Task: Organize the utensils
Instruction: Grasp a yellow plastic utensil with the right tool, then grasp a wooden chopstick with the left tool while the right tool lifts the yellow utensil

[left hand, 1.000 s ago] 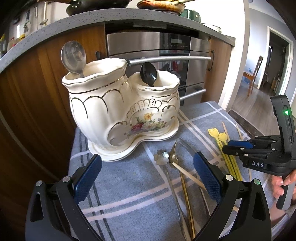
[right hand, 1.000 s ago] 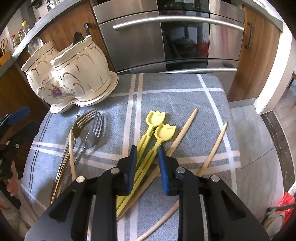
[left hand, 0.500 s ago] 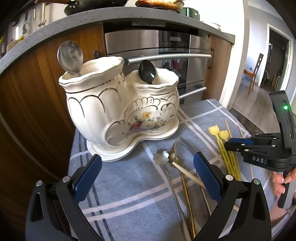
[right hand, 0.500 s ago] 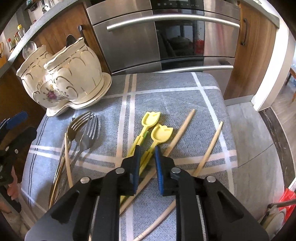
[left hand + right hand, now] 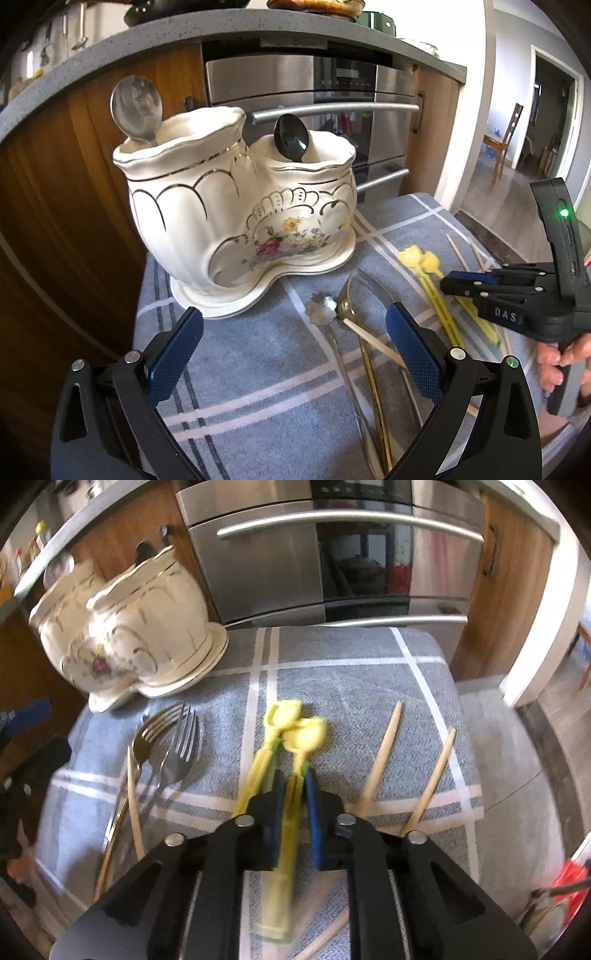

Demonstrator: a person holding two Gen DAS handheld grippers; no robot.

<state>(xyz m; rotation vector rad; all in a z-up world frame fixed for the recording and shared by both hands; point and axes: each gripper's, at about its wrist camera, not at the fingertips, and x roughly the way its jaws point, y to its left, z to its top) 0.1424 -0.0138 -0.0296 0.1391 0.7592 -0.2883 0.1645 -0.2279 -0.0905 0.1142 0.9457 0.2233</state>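
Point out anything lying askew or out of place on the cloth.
One wooden chopstick lies apart from the other two, crossing the forks. Only one yellow utensil sits between the right tool's closing jaws; its twin lies beside them.

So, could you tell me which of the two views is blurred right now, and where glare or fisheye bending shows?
Right wrist view: motion-smeared, worst on the yellow utensils and the ceramic holder; the forks stay fairly readable.
Left wrist view: sharp; sunlight washes out the holder's white side, and the countertop edge bows into an arc.
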